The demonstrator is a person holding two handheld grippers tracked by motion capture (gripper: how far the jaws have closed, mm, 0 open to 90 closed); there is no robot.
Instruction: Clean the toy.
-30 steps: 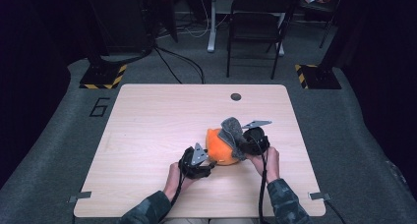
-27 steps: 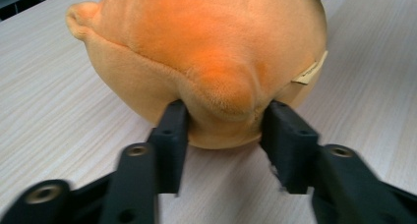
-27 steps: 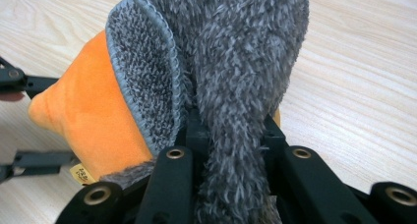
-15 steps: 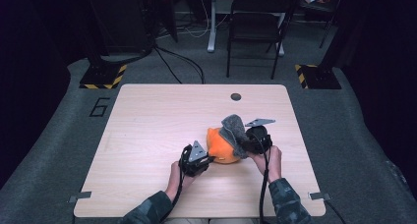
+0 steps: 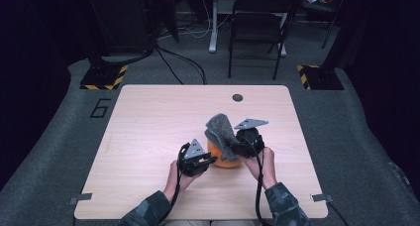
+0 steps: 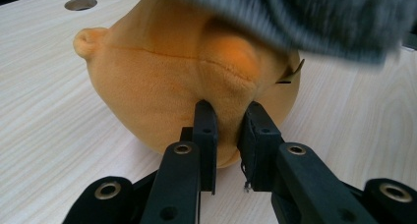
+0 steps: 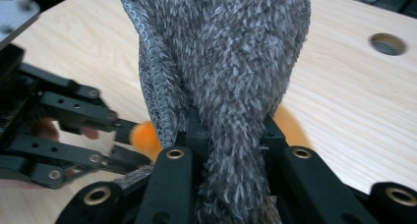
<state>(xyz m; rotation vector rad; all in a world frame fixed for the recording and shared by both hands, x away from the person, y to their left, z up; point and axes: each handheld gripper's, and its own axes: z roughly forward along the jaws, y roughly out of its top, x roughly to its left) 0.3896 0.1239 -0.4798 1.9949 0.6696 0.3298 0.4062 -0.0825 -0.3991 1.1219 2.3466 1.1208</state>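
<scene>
The left tool point(image 6: 227, 135) has just been closing its jaws, and they now pinch a fold of the orange plush toy point(image 6: 182, 71) low on its near side, the soft fabric bulging between the two black pads. In the high view this left tool point(image 5: 212, 160) sits at the toy's left edge, held by the person's left hand point(image 5: 177, 174). The right tool point(image 7: 231, 135) has its jaws clamped on a grey fuzzy cloth point(image 7: 221, 52), which stands up from between them as a thick, bunched fold with a ribbed edge on one side. From above, the right tool point(image 5: 236, 145) lies at the toy's right, with the cloth point(image 5: 221, 131) raised above the toy and draped partly over its top. The orange plush toy point(image 5: 225, 159) rests on the pale wooden table point(image 5: 148, 117), between the two tools, toward the person's side and a little right of centre. A round hole point(image 5: 237, 97) lies in the table near its far edge.
</scene>
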